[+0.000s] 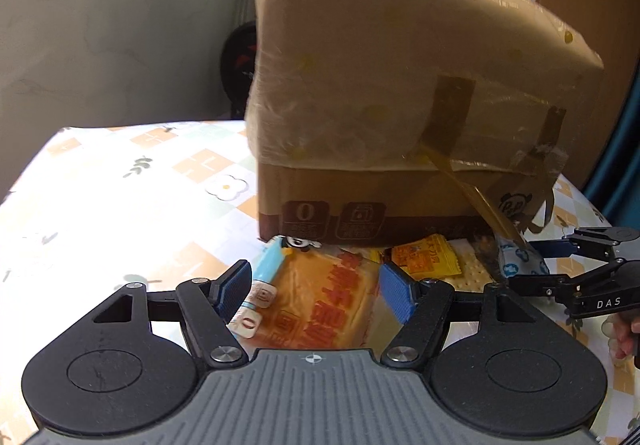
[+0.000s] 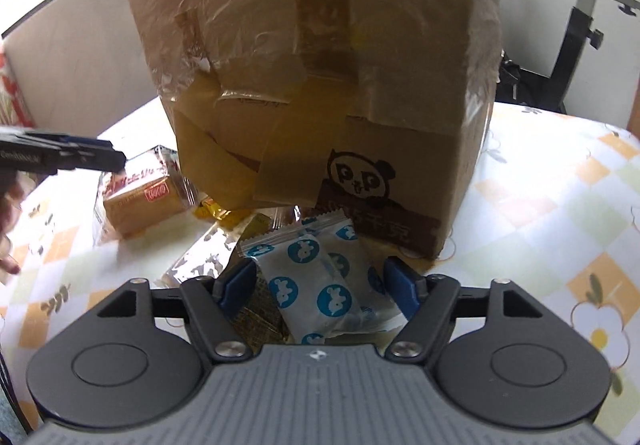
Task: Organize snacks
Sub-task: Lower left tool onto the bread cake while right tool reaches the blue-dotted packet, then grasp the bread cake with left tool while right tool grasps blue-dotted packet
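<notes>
A taped cardboard box (image 1: 380, 85) (image 2: 320, 65) stands on the table. Snack packets lie at its foot. My left gripper (image 1: 314, 281) (image 2: 108, 157) is open above an orange cake packet (image 1: 320, 305) (image 2: 140, 201), and its pads do not touch it. A light blue stick packet (image 1: 268, 265) lies by its left finger. My right gripper (image 2: 318, 277) (image 1: 536, 263) is open, with a white packet with blue circles (image 2: 316, 281) (image 1: 516, 261) lying between its fingers on the table. A yellow sachet (image 1: 428, 255) and a cracker pack (image 1: 472, 269) lie between the two.
The table (image 1: 100, 205) carries a floral checked cloth and ends at a grey partition behind. An exercise bike (image 2: 580, 25) stands beyond the far right edge. A person's hand (image 1: 624, 337) holds the right gripper. A dark patterned packet (image 2: 208, 257) lies left of the right gripper.
</notes>
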